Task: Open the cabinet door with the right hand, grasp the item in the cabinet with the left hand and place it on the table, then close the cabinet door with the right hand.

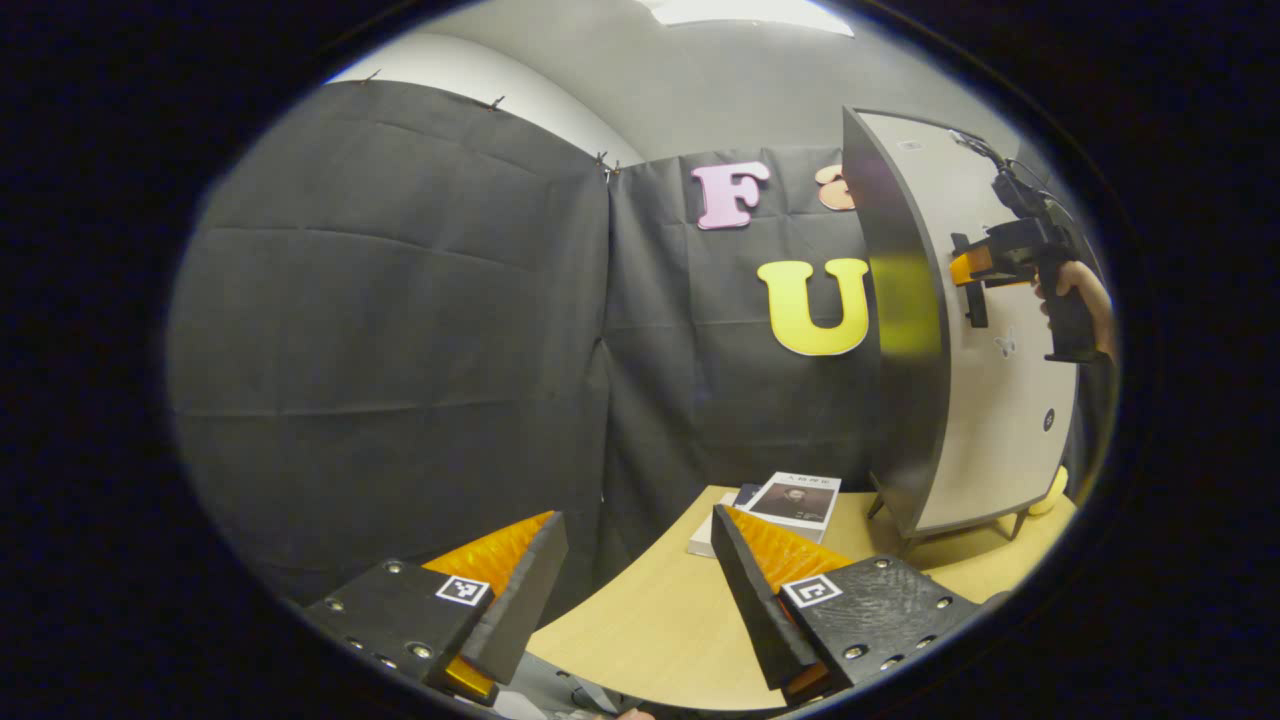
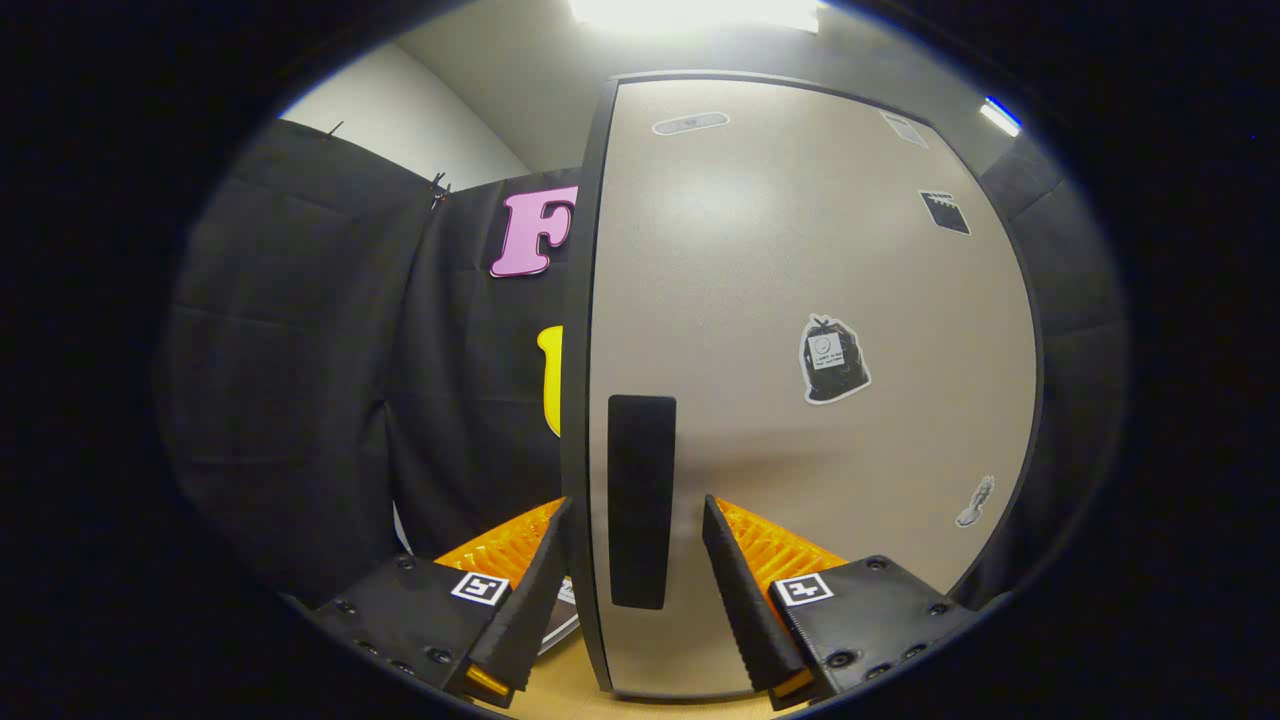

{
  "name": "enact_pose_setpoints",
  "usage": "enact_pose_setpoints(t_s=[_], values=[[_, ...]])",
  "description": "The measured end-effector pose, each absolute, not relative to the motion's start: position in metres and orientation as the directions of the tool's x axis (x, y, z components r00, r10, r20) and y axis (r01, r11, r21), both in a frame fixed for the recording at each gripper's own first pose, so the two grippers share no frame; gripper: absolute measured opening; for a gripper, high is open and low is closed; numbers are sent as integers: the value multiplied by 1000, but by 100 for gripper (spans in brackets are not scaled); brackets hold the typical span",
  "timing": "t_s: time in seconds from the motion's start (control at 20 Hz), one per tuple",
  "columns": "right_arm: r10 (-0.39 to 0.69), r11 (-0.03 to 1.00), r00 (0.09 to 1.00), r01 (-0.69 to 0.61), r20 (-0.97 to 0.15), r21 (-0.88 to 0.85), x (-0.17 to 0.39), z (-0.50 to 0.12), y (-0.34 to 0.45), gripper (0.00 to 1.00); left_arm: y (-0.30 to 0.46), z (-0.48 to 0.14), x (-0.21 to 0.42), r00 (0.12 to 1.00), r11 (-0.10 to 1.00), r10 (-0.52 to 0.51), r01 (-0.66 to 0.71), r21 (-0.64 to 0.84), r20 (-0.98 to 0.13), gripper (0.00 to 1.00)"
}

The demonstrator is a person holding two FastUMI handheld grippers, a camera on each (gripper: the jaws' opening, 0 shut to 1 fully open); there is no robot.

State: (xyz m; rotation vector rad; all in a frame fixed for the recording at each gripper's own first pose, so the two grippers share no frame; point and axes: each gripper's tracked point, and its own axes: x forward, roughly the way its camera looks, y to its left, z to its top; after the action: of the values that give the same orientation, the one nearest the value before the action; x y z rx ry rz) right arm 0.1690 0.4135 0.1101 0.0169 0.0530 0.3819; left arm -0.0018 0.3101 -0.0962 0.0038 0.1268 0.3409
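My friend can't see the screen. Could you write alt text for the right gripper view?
The right gripper is open, its two fingers straddling the dark handle of a closed cabinet door. Small stickers dot the door, and black cloth hangs to the left.

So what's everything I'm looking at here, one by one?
cabinet: one, light grey door with dark edges, standing on the table at the right, door shut
door handle: one, black, upright bar near the door's left edge
stickers: several, small, dark or pale, scattered on the door
table: one, light wood, below the cabinet
books: a small stack, white cover on top, on the table left of the cabinet
left hand-held gripper: one, open, over the table's near edge
right hand-held gripper: one, open, fingers either side of the handle
hand: one, holding the right gripper
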Motion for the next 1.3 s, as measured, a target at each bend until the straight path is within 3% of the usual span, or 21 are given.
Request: enact_pose_setpoints(t_s=[0.1,0.15,0.25,0.3,0.35,0.45,0.5,0.6,1.3], values=[[360,933,929,-360,-84,16,172,103,417,80,313,-98,-3,933,942,336,-336,22,-130,88],[342,939,935,-343,-91,11,175,103,416,67,315,-99,-2,932,941,337,-338,20,-131,88],[332,943,937,-332,-107,12,178,98,417,51,316,-100,-4,931,940,339,-340,15,-131,88],[316,948,941,-317,-120,10,181,95,415,49,317,-100,-6,932,940,339,-341,12,-130,88],[322,947,940,-320,-114,29,176,99,414,38,316,-98,-6,932,941,338,-340,10,-129,88],[325,946,936,-323,-134,33,178,98,415,28,317,-96,-7,933,941,337,-338,7,-125,88],[323,946,936,-320,-144,45,181,95,414,27,315,-95,-7,934,941,335,-337,5,-123,88],[341,940,929,-337,-146,56,177,97,415,11,311,-92,-7,937,943,331,-333,2,-114,88],[551,834,817,-538,-171,119,158,96,404,11,227,-57,7,970,971,237,-237,15,-58,88]])
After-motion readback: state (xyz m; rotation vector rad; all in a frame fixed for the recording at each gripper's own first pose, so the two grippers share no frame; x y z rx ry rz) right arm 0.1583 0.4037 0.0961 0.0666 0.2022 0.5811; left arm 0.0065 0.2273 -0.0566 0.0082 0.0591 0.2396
